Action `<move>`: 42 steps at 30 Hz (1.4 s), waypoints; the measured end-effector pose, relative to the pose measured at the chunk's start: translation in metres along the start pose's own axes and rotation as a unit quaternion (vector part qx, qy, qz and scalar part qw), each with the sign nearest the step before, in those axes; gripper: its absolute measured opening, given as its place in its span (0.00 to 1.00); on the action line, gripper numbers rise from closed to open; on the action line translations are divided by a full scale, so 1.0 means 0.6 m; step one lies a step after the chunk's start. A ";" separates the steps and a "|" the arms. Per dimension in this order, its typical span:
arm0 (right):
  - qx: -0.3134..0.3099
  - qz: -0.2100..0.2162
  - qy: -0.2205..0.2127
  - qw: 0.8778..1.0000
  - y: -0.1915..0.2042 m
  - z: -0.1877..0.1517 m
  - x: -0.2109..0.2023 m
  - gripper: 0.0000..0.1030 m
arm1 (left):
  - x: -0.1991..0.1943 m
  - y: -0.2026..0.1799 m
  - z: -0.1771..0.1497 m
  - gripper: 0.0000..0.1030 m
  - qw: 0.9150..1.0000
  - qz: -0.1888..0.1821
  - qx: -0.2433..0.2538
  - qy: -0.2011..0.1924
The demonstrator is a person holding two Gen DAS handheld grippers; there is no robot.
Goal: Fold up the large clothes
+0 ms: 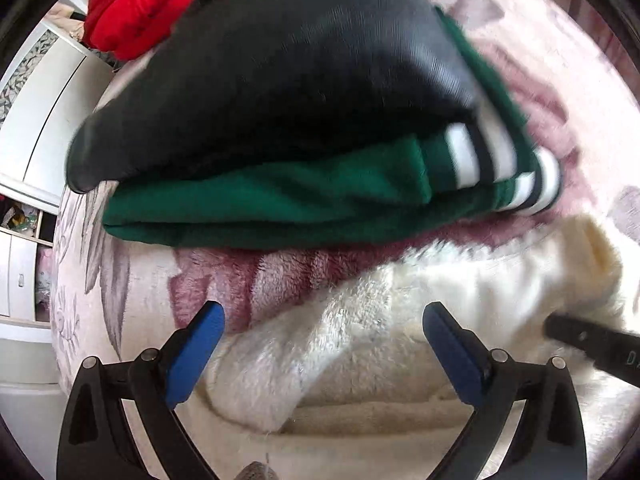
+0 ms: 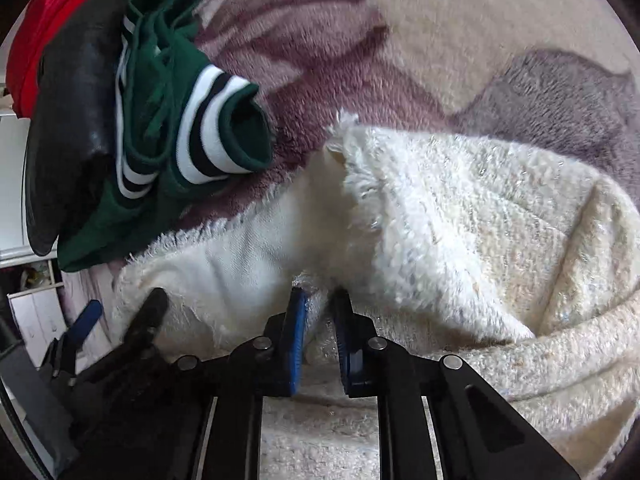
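Note:
A fluffy white garment [image 1: 360, 332] lies on a floral plush blanket [image 1: 132, 280]. My left gripper [image 1: 320, 324] is open, its blue fingers spread above the garment's folded edge, holding nothing. In the right wrist view the white garment [image 2: 460, 220] fills the lower right, partly folded over itself. My right gripper [image 2: 318, 304] is shut on a fold of the white garment. The left gripper [image 2: 120, 312] shows at lower left of that view.
A stack of folded clothes lies beyond: a black garment [image 1: 280, 60] on a green one with white stripes [image 1: 280, 204], red fabric [image 1: 136, 4] behind. White cupboards [image 1: 44, 112] stand at the left. The stack also shows in the right wrist view [image 2: 168, 120].

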State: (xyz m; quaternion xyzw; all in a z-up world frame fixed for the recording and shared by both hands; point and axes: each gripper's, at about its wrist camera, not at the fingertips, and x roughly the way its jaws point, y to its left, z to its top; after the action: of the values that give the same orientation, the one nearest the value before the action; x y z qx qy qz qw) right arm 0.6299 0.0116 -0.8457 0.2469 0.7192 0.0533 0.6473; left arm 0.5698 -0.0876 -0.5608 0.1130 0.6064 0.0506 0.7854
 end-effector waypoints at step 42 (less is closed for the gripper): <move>0.113 -0.115 -0.010 0.987 -0.401 -0.410 -0.247 0.30 | 0.017 0.188 -0.404 1.00 0.982 -0.015 -0.156 0.109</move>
State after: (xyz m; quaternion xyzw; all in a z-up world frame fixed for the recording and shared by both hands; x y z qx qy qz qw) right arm 0.3315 -0.2014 -0.7689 0.2349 0.7373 -0.1060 0.6244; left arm 0.3454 0.0521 -0.6011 -0.0260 0.6750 0.1449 0.7230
